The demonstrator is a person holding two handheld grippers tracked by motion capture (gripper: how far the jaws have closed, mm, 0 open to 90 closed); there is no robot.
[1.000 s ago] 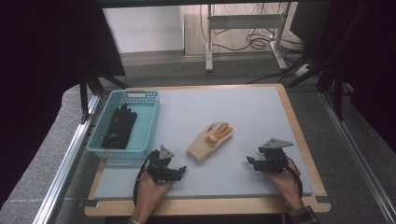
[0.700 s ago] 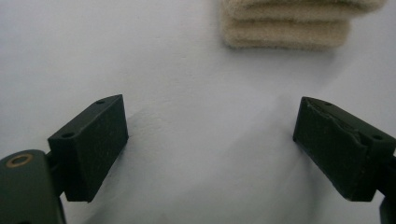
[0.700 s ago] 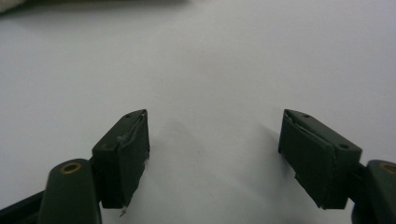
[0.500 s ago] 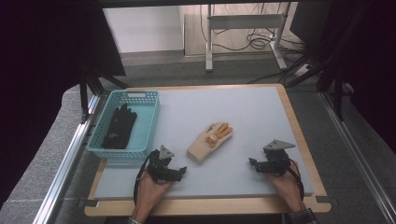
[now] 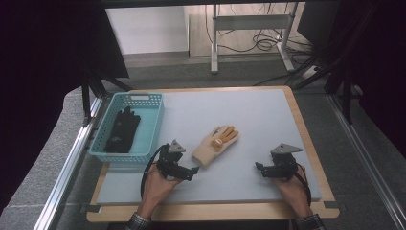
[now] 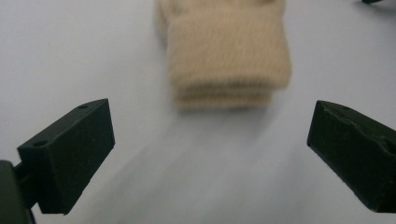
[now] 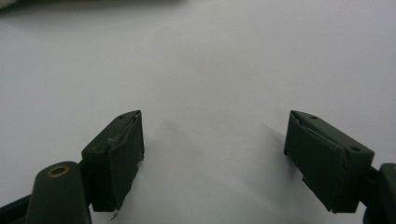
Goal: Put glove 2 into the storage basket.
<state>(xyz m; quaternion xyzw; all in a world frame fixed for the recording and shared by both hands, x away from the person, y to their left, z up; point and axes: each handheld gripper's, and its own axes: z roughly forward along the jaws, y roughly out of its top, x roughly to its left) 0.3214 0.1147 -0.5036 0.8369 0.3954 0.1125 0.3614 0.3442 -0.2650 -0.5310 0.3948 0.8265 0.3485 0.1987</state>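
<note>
High view: beige knitted glove with orange fingertips (image 5: 215,145) flat on pale grey worktop (image 5: 239,115), cuff just ahead of left tongs (image 5: 190,173); right tongs (image 5: 259,168) well apart from it; black glove (image 5: 122,130) inside turquoise plastic basket (image 5: 153,120). Left gripper view: ribbed cuff (image 6: 227,56) close, jaws wide, just been opening, nothing between. Right gripper view: jaws apart over bare worktop (image 7: 210,70)

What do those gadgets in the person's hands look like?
Both the left tongs and right tongs are black, with two blocky jaws, a grey three-cornered plate on top and a black cable trailing back. Checked cuffs show at the wrists.
</note>
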